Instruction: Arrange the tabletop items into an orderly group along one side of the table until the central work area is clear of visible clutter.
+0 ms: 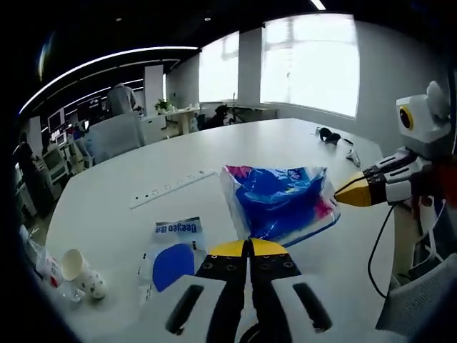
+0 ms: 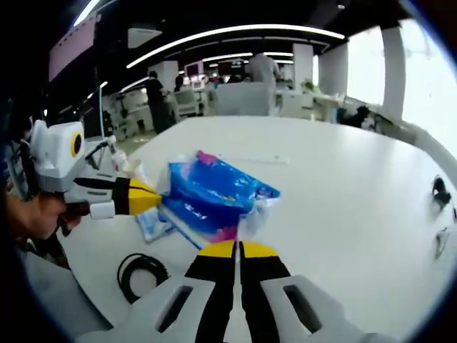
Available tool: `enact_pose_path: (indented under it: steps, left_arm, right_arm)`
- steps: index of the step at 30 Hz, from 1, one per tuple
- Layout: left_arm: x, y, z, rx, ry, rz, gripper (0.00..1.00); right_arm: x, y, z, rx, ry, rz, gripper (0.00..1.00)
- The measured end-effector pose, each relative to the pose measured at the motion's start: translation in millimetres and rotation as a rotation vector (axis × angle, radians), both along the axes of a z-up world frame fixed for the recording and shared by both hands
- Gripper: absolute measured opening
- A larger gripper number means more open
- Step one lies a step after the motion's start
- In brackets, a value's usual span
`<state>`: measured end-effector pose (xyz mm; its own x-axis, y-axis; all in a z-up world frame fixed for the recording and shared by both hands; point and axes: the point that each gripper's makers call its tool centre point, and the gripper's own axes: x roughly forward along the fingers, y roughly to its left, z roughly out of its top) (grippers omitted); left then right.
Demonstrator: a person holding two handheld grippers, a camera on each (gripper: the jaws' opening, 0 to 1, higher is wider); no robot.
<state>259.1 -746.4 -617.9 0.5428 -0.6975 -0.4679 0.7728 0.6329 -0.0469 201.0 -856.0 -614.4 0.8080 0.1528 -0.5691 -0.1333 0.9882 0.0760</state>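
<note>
Both grippers, left (image 1: 248, 248) and right (image 2: 236, 249), pinch opposite ends of the blue bag (image 1: 280, 202) with closed fingers, above the white worktop (image 1: 285, 143). Beyond lie a wipes pack (image 1: 173, 250), cups (image 1: 80, 271) and a power strip (image 1: 171, 189).

Both grippers: black fingers (image 1: 227, 275), yellow tips.

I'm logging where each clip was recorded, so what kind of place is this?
Most likely an open-plan office. A large white table stands in front, rows of desks with monitors and office chairs run behind it, and long strip ceiling lights and big windows complete it.
</note>
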Motion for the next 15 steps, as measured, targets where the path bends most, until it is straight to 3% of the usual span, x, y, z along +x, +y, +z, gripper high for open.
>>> enact_pose_path:
  steps: [15]
  left_arm:
    - [-15.0,-11,-15.5,0.01,0.031,-0.018,0.0]
  right_arm:
    - [-15,-12,-15.6,0.0,0.03,-0.009,0.0]
